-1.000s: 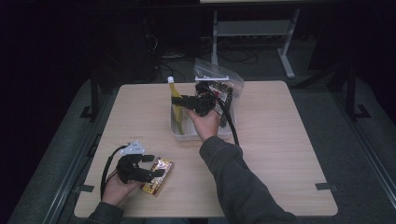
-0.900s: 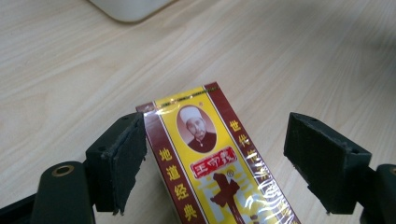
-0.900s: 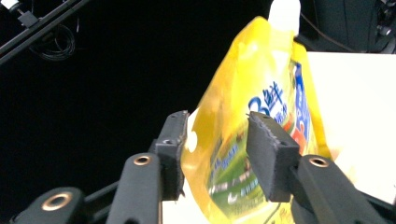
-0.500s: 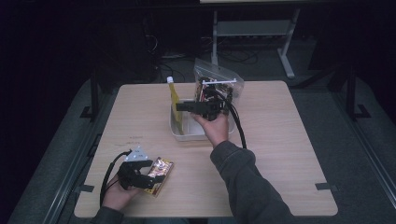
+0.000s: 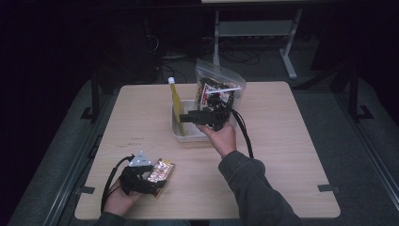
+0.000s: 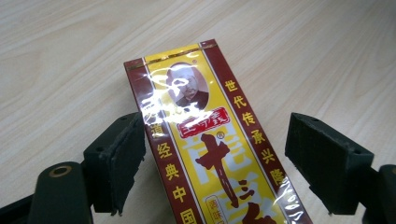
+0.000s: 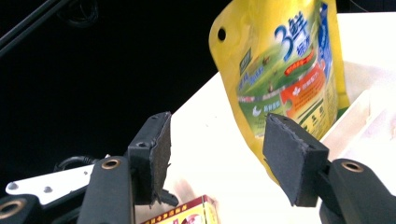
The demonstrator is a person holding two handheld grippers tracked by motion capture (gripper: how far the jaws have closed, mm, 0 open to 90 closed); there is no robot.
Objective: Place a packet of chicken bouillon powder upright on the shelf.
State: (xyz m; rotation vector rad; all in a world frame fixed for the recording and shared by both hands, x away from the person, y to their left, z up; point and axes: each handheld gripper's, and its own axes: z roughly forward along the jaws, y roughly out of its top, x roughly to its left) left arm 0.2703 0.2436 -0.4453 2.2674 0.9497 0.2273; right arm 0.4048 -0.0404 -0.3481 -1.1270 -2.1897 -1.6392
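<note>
Both fingers apart, left fingers [image 6: 119, 170] flanking glossy red-and-yellow packet [image 6: 219, 140], right fingers [image 7: 289, 158] just opening, empty.

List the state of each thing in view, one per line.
Left tool: open, jaws either side of the packet, not pressing.
Packet: flat on the table, label up.
Right tool: open, nothing between the jaws, which have just been opening.
Pouch: upright, leaning at the tray's end, capped.
Tray: on the table, open-topped.
Clear bag: standing behind the tray, full; whether it is sealed is unclear.
</note>
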